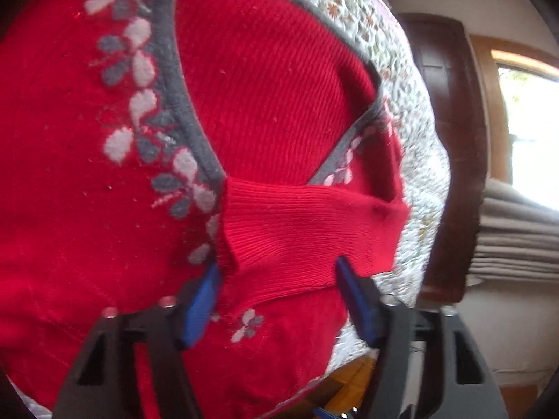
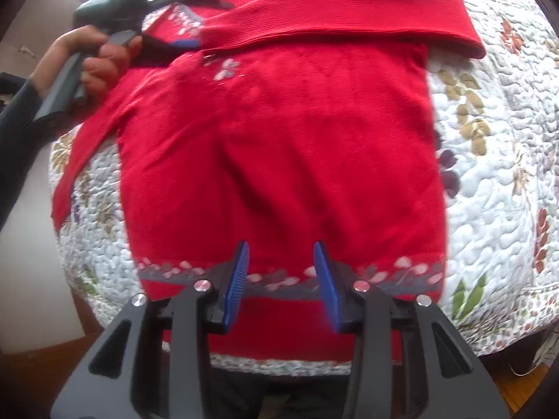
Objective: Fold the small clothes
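Close up, the left gripper [image 1: 276, 276] has its blue fingers [image 1: 202, 300] spread wide, holding nothing, with a ribbed red cuff [image 1: 307, 220] lying just ahead between their tips. That cuff ends a sleeve [image 2: 349, 10] laid across the chest of a red sweater [image 2: 279, 160], which lies flat on a quilted floral bedspread [image 2: 489, 181]. The right gripper [image 2: 283, 262] hovers at the hem, fingers likewise wide apart and empty, over the grey patterned band [image 2: 401, 272]. The knit looks soft, light and limp, so it will probably sag and stretch if lifted. Pinching doubled edges, such as the cuff or hem corners, seems the surest hold. The other sleeve [image 2: 80, 153] trails off to the side.
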Demonstrator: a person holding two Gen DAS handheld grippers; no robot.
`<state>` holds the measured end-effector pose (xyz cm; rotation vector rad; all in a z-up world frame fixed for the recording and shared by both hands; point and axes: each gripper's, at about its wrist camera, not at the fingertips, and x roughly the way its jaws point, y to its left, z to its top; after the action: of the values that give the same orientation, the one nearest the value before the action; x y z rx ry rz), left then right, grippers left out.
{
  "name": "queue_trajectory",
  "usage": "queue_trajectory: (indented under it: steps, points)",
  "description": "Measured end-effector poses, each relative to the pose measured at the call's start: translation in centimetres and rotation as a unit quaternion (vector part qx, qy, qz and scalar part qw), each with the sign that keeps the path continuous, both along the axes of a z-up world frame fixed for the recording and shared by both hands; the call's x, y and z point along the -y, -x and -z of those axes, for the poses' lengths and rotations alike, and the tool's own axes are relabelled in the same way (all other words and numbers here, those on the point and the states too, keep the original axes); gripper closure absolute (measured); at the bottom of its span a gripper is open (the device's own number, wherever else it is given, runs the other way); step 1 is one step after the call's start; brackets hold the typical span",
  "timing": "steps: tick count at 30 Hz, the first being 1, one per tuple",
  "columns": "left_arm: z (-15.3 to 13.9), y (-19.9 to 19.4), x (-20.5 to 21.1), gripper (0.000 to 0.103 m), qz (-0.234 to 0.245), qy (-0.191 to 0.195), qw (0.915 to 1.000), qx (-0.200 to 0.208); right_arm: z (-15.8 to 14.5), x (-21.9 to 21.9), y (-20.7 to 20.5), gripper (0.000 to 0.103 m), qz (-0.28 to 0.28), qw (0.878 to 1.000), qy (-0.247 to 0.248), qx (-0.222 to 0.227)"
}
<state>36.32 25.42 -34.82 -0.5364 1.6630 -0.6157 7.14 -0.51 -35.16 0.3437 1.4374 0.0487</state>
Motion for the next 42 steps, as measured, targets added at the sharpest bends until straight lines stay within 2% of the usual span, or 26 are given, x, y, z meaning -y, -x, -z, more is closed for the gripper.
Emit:
queue_trajectory:
  steps: [1, 3, 7, 12, 15, 20, 24, 32, 42]
  points:
    - [-0.2, 0.0, 0.0, 0.083, 0.001, -0.006, 1.0, 0.006, -0.2, -0.4, 0.1, 0.064, -0.002, 1.0, -0.004, 0.003]
    - [-0.7, -0.1, -0.2, 0.098, -0.002, -0.016, 0.9996, 0.022, -0.7, -1.3, 0.1, 0.064, -0.007, 1.0, -0.011, 0.007]
    - [-2.6, -0.2, -0.3, 0.099, 0.006, -0.025, 0.998, 0.057, -1.2, -2.2, 0.5, 0.064, -0.012, 1.0, -0.016, 0.009]
    - [-7.4, -0.2, -1.6, 0.099, 0.013, -0.023, 0.9927, 0.118, -1.6, -2.0, 0.8, 0.064, -0.008, 1.0, -0.015, 0.011]
    - [-10.3, -0.1, -4.0, 0.099, 0.003, -0.02, 0.9881, 0.152, -1.6, -1.8, 0.7, 0.064, -0.002, 1.0, -0.018, 0.01]
    - [-12.8, 0.4, -8.2, 0.099, -0.018, -0.025, 0.9824, 0.184, -1.7, -2.2, 0.3, 0.063, -0.002, 1.0, -0.023, 0.013]
    - [-12.8, 0.4, -11.7, 0.099, -0.04, -0.035, 0.9803, 0.19, -1.8, -3.0, 0.2, 0.063, -0.012, 1.0, -0.025, 0.012]
    - [-10.4, 1.3, -15.9, 0.099, -0.067, -0.052, 0.9796, 0.182, -1.5, -4.0, 0.4, 0.063, -0.02, 0.999, -0.026, 0.004]
    - [-6.6, 2.1, -18.0, 0.099, -0.094, -0.057, 0.9818, 0.155, -1.2, -4.5, 0.2, 0.063, -0.027, 0.999, -0.024, -0.001]
